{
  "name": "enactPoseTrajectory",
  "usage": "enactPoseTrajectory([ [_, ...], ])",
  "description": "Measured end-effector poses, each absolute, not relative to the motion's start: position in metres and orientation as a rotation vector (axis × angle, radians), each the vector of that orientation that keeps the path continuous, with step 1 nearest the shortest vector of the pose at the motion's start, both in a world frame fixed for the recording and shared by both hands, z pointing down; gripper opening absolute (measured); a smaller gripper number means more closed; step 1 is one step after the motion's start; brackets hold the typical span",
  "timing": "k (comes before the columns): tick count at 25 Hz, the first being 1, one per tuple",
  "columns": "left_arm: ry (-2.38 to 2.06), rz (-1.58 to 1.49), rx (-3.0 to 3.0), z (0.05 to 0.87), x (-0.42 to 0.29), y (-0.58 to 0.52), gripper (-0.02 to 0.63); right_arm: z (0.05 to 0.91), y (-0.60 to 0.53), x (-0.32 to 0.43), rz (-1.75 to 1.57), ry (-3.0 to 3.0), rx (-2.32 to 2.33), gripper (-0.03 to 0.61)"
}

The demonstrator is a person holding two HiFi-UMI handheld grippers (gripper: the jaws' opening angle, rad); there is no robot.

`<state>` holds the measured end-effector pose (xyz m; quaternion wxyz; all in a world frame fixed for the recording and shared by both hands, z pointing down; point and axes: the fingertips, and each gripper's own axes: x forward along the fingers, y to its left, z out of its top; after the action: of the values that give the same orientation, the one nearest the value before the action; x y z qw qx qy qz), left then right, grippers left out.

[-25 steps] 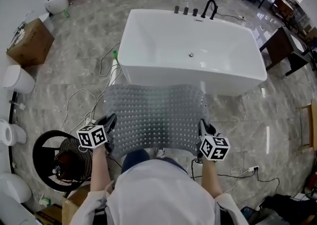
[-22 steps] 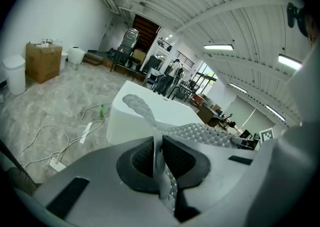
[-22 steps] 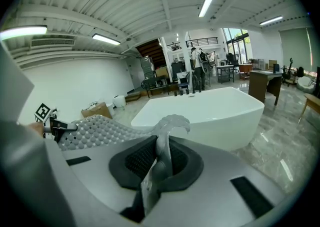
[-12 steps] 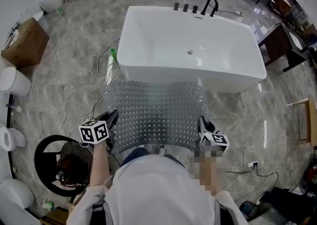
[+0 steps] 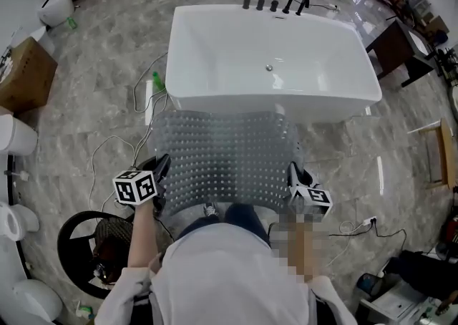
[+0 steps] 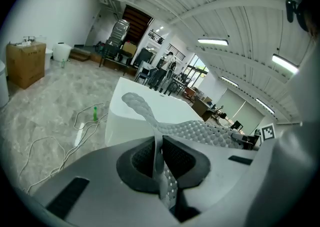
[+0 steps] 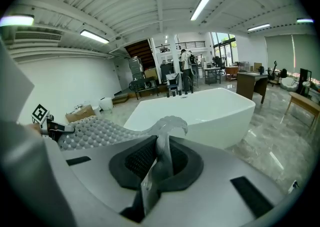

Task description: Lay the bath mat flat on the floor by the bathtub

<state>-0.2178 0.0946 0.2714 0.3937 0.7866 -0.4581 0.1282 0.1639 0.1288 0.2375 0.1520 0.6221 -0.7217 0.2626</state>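
Bath mat (image 5: 225,159): grey, studded, stretched out above the marble floor (image 5: 93,112), its far edge towards the near wall of the bathtub (image 5: 268,51).
Left gripper (image 5: 160,171): fingers pinched on the mat's left near corner.
Right gripper (image 5: 294,175): fingers pinched on the right near corner.
Cables (image 5: 118,148): loose on the floor, left of the mat.

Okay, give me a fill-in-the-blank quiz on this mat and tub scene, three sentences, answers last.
The left gripper and right gripper each have jaws ____ on a near corner of the bath mat.
The mat stretches from the grippers toward the white ____.
A small green bottle lies on the marble-patterned ____.
Missing words: shut; bathtub; floor.
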Motion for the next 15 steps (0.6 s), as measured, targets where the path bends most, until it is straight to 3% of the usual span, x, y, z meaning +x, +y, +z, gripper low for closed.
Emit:
enactPoseTrajectory([
  [15,-1.229,0.348,1.945,0.29,-0.218,0.074,0.041,0.254,0.099,0.172,0.748,-2.057,1.739,0.04],
])
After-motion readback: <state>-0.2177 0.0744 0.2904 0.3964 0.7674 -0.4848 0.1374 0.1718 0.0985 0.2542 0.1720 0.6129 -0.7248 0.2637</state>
